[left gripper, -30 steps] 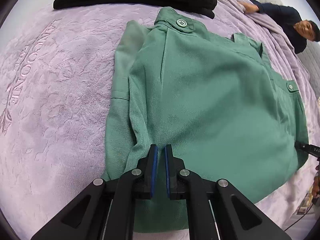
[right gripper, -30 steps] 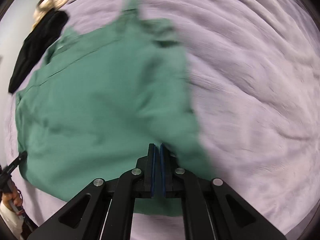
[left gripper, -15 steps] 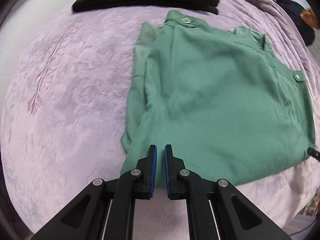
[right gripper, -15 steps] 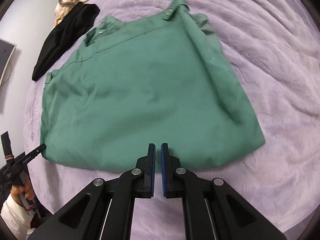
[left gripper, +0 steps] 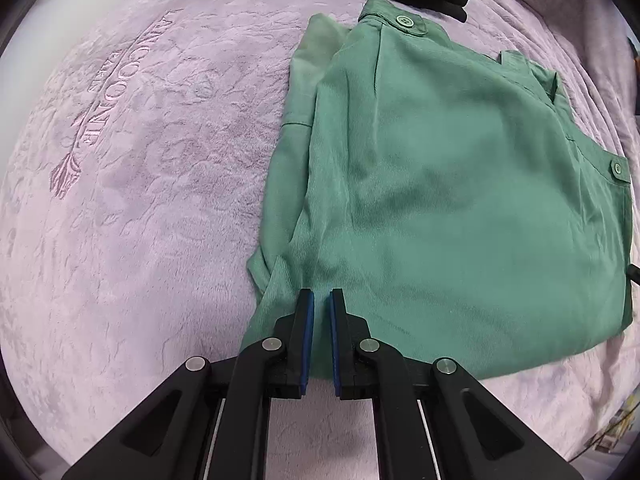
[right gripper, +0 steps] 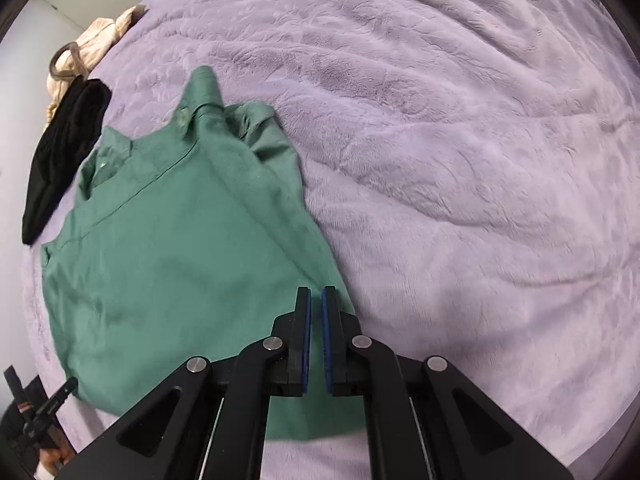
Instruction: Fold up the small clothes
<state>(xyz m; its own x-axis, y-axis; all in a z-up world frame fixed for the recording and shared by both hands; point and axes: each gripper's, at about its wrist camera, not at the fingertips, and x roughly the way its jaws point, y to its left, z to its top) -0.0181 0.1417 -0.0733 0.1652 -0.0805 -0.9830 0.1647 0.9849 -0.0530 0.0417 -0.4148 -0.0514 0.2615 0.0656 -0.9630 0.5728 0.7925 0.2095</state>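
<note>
Both grippers' fingers [left gripper: 308, 320] nearly closed, holding nothing

A matt, finely ribbed woven cloth is seen in the green garment [left gripper: 460, 200], a plush, embossed pile in the lilac blanket [left gripper: 152, 168], and matt black plastic in the left gripper [left gripper: 319, 300].

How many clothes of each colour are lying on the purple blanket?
Green: 1, the green garment
Black: 1, the black pile; I cannot tell how many pieces are in it
Beige: 1, the beige bundle
Total: 3
</note>
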